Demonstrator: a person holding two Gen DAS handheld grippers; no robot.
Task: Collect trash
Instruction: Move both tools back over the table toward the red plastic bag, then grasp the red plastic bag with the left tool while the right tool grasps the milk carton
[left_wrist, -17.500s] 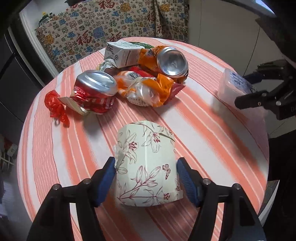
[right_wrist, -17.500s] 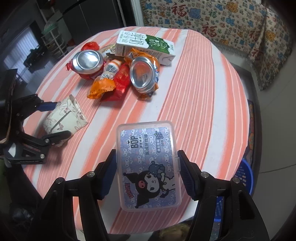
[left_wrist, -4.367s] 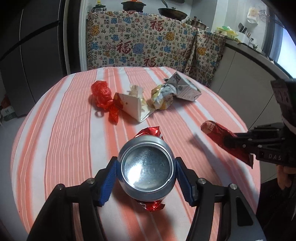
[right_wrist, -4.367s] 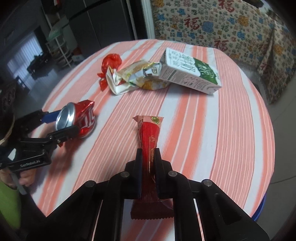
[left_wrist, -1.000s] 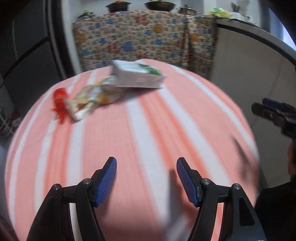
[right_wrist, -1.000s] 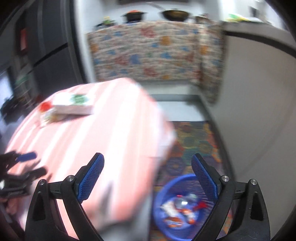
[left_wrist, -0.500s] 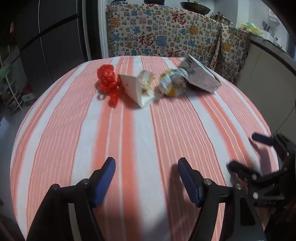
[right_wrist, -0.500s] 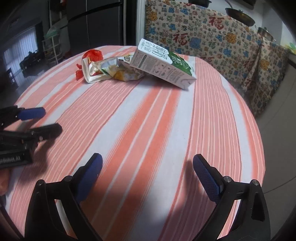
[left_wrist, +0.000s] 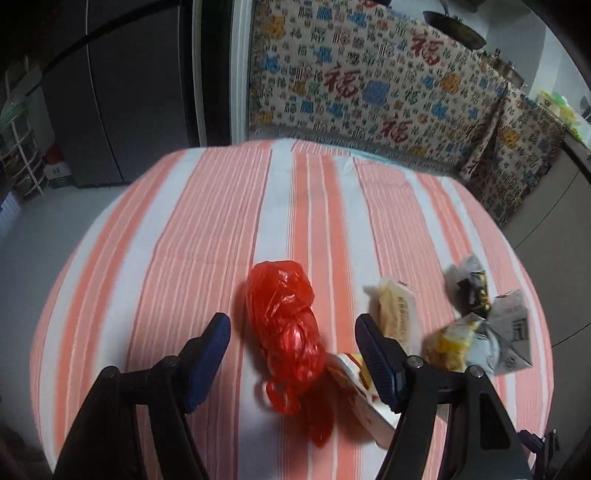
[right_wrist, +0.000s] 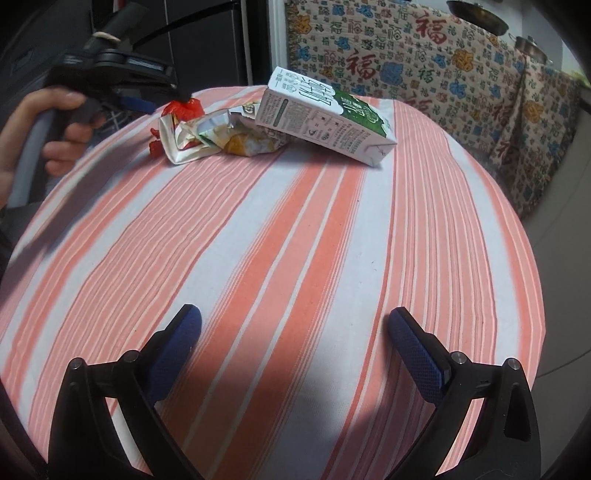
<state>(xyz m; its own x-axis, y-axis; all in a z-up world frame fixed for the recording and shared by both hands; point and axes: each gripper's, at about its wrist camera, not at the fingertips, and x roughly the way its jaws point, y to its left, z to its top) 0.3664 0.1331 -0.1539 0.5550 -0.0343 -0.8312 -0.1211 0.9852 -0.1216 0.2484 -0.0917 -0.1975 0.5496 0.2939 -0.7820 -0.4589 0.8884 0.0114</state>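
Observation:
A crumpled red plastic bag (left_wrist: 284, 325) lies on the striped round table (left_wrist: 207, 236), between the fingers of my left gripper (left_wrist: 291, 325). That gripper is open, with a gap on both sides of the bag. Just right of it are a flattened white carton (left_wrist: 397, 314) and a yellow wrapper (left_wrist: 450, 343). In the right wrist view, a green-and-white milk carton (right_wrist: 325, 118) leans on the crumpled wrappers (right_wrist: 221, 136) at the table's far side, with the red bag (right_wrist: 186, 107) behind them. My right gripper (right_wrist: 295, 319) is open over bare cloth, holding nothing.
A person's hand (right_wrist: 62, 122) holds the left gripper's handle at the far left. A patterned cloth (right_wrist: 424, 55) hangs behind the table, and a dark fridge (left_wrist: 122, 103) stands at the back left. The table's edge (right_wrist: 535, 295) drops off at the right.
My left gripper has swung across the table and now straddles the red bag, which was far off before. My right gripper has stayed put over the last half second.

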